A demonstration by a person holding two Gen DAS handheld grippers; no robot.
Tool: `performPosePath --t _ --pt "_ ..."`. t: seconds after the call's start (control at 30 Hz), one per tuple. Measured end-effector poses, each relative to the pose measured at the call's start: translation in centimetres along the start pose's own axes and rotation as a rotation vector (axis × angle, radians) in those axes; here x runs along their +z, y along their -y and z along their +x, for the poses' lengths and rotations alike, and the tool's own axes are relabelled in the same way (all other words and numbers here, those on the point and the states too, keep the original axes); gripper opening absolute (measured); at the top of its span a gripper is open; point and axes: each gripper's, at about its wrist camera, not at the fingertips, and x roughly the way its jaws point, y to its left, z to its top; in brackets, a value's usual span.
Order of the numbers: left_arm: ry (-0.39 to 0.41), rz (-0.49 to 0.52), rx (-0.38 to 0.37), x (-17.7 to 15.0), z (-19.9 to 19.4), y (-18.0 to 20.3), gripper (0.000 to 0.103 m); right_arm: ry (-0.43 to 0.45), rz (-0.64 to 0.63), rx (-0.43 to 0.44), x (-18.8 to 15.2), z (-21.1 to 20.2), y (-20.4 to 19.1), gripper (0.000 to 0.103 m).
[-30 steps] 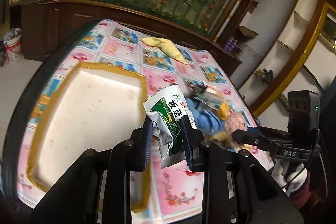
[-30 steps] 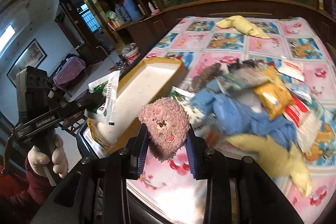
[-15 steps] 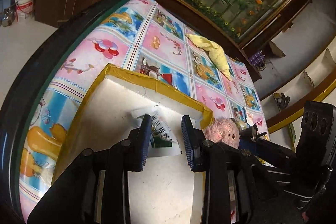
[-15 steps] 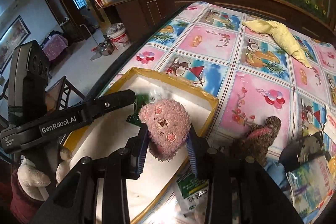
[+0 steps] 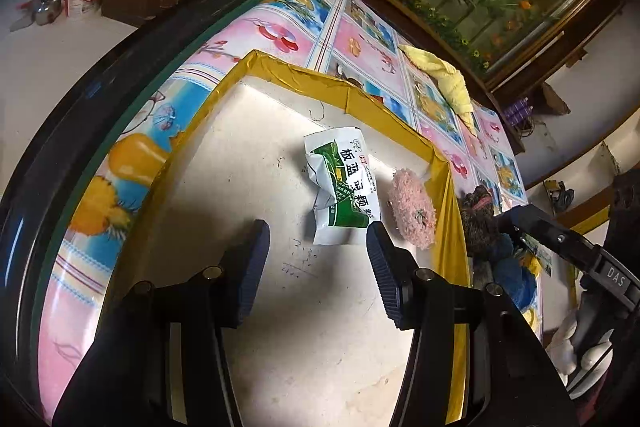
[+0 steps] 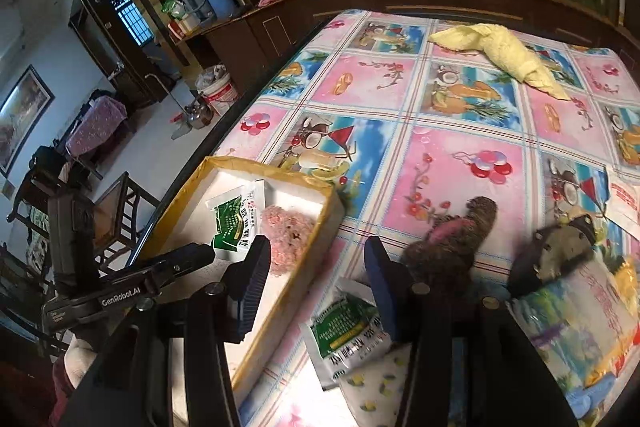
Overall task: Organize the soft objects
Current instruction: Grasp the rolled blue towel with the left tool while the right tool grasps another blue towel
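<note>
The left gripper (image 5: 318, 247) is hanging over the tray (image 5: 296, 77) with its jaws apart and nothing between them; the green sachet (image 5: 340, 187) is lying just past its tips at mid-frame, on the white tray floor. Right of it, the pink plush (image 5: 412, 209) is resting against the tray's right wall. The right gripper (image 6: 312, 267) is also gaping empty, its left finger above the tray's edge and its right one above the cloth (image 6: 460, 155). Beyond its right finger a brown plush (image 6: 452, 243) is lying on the cloth, with a second sachet (image 6: 346, 337) at lower centre and a yellow towel (image 6: 508, 57) at upper right. Judging by this, both drops are done and a fresh pick is starting; the next move is calling for the right gripper to swing over the brown plush, straddle it and close
</note>
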Motion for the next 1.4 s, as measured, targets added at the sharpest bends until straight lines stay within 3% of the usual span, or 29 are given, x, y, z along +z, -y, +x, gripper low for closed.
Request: performPosePath --t 0.1,0.2,0.3,0.4,0.53,0.7,0.87,0.9,0.93,0.97,1.17,1.4 --pt "0.024 0.002 0.012 0.0 -1.3 0.6 0.051 0.042 0.022 -0.011 -1.5 -3.5 1.8 0.049" --pt "0.084 0.071 -0.005 -0.3 -3.7 4.1 0.051 0.075 0.057 -0.023 -3.5 -6.8 4.3 0.052" --pt "0.094 0.186 -0.021 -1.4 -4.8 9.3 0.065 0.089 0.091 -0.042 -5.6 -9.0 6.8 0.057" --pt "0.053 0.327 -0.042 -3.4 -3.4 14.5 0.067 0.087 0.12 -0.067 -7.6 -10.2 9.0 0.057" --pt "-0.025 0.47 -0.008 -6.1 0.7 19.1 0.067 0.096 0.176 -0.058 -9.8 -11.7 11.7 0.057" --pt "-0.071 0.444 0.007 -5.4 4.8 21.3 0.067 0.12 0.221 -0.08 -11.7 -13.8 14.7 0.057" --pt "-0.131 0.502 0.057 -5.5 8.5 23.4 0.066 0.135 0.239 -0.062 -12.6 -14.6 16.1 0.057" --pt "-0.149 0.517 0.058 -5.8 9.0 23.7 0.054 0.136 0.236 -0.054 -12.7 -14.6 16.1 0.057" --pt "-0.163 0.534 0.058 -6.2 9.3 23.8 0.03 0.137 0.23 -0.048 -12.7 -14.6 16.0 0.057" --pt "-0.174 0.54 0.053 -6.4 9.5 23.9 0.027 0.137 0.223 -0.044 -12.7 -14.6 15.9 0.057" --pt "-0.107 0.468 -0.033 -6.2 6.1 23.0 0.027 0.113 0.151 -0.014 -12.2 -13.3 14.2 0.057" --pt "0.004 0.363 -0.174 -6.6 -1.2 20.1 0.027 0.038 0.035 -0.02 -10.0 -9.2 10.5 0.057"
